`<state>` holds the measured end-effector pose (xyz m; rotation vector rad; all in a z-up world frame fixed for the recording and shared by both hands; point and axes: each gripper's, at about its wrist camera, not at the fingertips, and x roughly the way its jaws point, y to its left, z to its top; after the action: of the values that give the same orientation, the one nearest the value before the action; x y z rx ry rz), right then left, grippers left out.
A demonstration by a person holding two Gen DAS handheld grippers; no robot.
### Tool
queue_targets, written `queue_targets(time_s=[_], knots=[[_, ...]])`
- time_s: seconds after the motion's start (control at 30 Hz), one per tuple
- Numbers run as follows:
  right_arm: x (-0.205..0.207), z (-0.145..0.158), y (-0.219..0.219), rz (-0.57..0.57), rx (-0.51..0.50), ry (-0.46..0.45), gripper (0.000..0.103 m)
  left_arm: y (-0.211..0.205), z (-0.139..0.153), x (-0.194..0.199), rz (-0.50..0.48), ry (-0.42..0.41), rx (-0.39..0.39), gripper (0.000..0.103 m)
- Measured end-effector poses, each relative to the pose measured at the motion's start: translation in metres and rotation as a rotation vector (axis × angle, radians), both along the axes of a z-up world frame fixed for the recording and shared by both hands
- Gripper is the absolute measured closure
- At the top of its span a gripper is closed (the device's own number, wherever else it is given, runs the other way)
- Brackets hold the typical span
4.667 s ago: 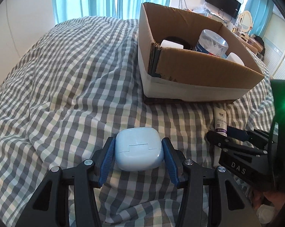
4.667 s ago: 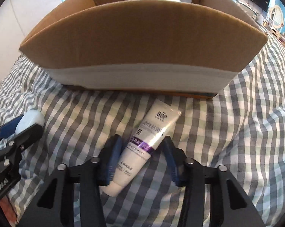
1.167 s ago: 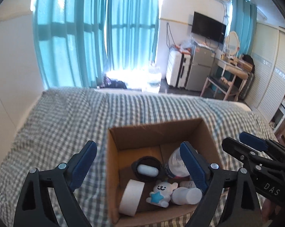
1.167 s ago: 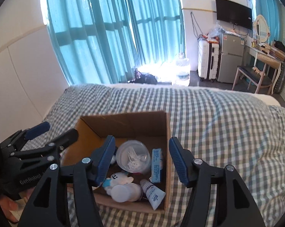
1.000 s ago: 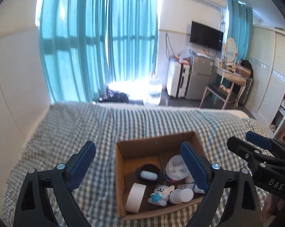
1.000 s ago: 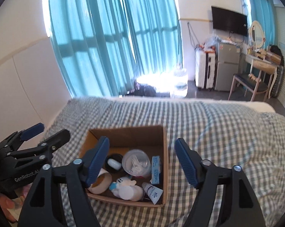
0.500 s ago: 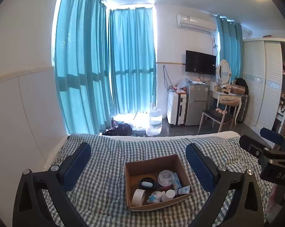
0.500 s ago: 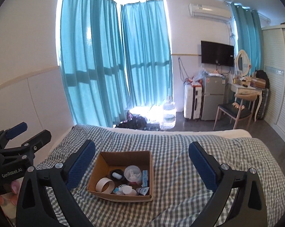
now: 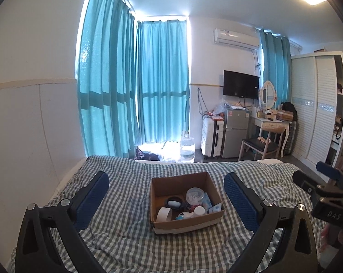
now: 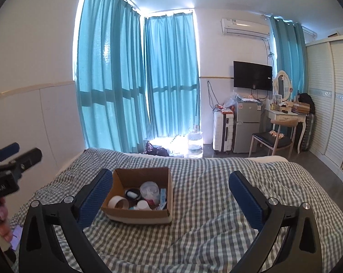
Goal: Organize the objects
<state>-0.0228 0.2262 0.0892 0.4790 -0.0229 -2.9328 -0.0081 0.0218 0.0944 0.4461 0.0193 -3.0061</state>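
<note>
Apparently the organizing is at its end, because I see no loose object on the checked bedspread (image 9: 130, 232) and both claws are high above the bed with nothing in them: the left gripper (image 9: 166, 201) and the right gripper (image 10: 170, 196) each have the fingers spread wide. The cardboard box (image 9: 185, 224) sits open in the middle of the bed, well below me, and it holds a tape roll (image 9: 163, 213), a round clear container (image 9: 195, 196), a white toy figure (image 9: 184, 215) and some tubes (too small to read). I judge the next move is only to check for leftovers and rest the grippers.

Teal curtains (image 9: 135, 86), wall TV (image 9: 241, 84), checked bed (image 9: 130, 234), white wardrobe (image 9: 317, 104).
</note>
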Motion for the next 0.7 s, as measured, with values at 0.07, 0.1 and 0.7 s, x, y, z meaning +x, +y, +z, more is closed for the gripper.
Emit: queue_targets(time_s=[0.07, 0.1, 0.7], knots=[[0.006, -0.016, 0.006, -0.047, -0.011, 0.017, 0.001, 0.003, -0.008, 0.006, 0.005, 0.013, -0.008, 0.000], [0.008, -0.023, 0.008, -0.070, -0.014, 0.020, 0.001, 0.005, -0.014, 0.008, 0.005, 0.018, -0.010, 0.000], [0.002, -0.090, 0.011, -0.083, 0.012, -0.062, 0.001, 0.013, -0.096, 0.010, 0.034, -0.061, -0.076, 0.000]])
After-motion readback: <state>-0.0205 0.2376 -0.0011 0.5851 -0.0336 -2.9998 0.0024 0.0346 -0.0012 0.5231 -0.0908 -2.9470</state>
